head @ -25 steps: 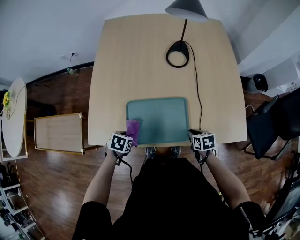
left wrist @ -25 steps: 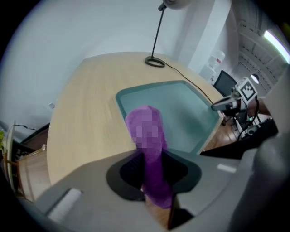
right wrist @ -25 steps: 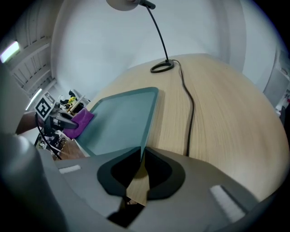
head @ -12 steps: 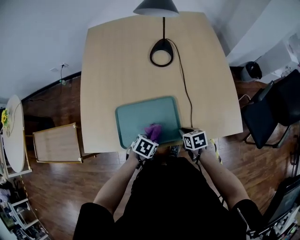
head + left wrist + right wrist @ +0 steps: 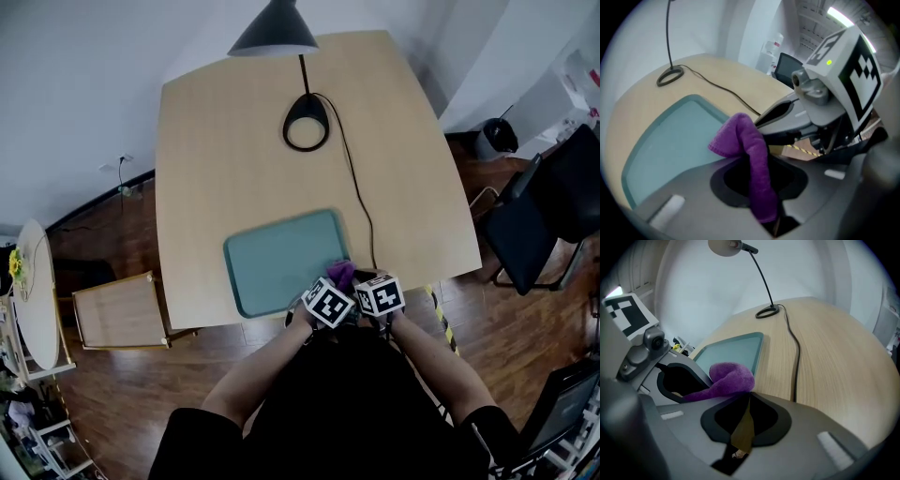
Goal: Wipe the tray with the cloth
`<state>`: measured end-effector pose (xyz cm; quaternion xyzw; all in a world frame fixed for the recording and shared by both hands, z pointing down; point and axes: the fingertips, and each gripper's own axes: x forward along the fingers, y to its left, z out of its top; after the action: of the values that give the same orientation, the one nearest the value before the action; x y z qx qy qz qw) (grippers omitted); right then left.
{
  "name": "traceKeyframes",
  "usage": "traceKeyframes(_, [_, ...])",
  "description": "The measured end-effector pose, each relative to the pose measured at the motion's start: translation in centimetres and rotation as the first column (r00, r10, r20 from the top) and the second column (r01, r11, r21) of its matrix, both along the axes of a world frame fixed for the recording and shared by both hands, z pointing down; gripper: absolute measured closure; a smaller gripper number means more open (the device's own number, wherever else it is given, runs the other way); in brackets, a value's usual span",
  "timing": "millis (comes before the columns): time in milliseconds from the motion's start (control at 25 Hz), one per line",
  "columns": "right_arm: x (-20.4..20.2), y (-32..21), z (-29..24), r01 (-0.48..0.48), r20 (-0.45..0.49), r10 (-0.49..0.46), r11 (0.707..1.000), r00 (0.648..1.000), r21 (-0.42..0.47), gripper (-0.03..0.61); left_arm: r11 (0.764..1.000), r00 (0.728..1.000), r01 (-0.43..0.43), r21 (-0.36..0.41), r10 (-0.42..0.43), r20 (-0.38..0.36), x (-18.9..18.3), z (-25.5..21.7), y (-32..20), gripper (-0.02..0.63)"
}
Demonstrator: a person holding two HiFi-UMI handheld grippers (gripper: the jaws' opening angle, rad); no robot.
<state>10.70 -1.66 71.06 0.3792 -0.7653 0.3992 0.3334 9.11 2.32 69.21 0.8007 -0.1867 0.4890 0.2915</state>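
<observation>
Head view, table (image 5: 234, 141): bears the tray near my edge.
Tray (image 5: 272, 262): flat, within reach for wiping.
Left claw (image 5: 752, 164): clamped on the cloth at the tray's near right corner.
Right claw (image 5: 747, 399): jaws together, just beside it.
Cloth (image 5: 740, 136): bunched end over that corner.

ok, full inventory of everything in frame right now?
table: 1, light wood, centre of head view
tray: 1, teal, table's near edge
cloth: 1, purple, over tray's near right corner
lamp: 1, dark shade, ring base on table's far side
cable: 1, black, lamp base toward table's near edge
chair: 1, black, right of table
bin: 1, dark, floor beyond chair
side table: 1, light wood, floor left of table
round table: 1, white, far left
left gripper: 1, grey, shut on cloth
right gripper: 1, grey, jaws together, beside left gripper
</observation>
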Motion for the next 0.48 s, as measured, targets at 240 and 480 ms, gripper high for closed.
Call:
traceKeyframes(240, [-0.1,0.1,0.1,0.034,-0.004,-0.034,0.999,0.999,-0.003,0.543,0.932,0.943,-0.334,0.14,0.328,0.062,-1.3,0.3,-2.2,0.505])
traceKeyframes(480, [-0.2,0.3,-0.1,0.043,-0.006,-0.043,0.999,0.999,-0.01,0.541,0.873,0.892,-0.435,0.22,0.384,0.237,-4.0,0.6,-11.5,0.506])
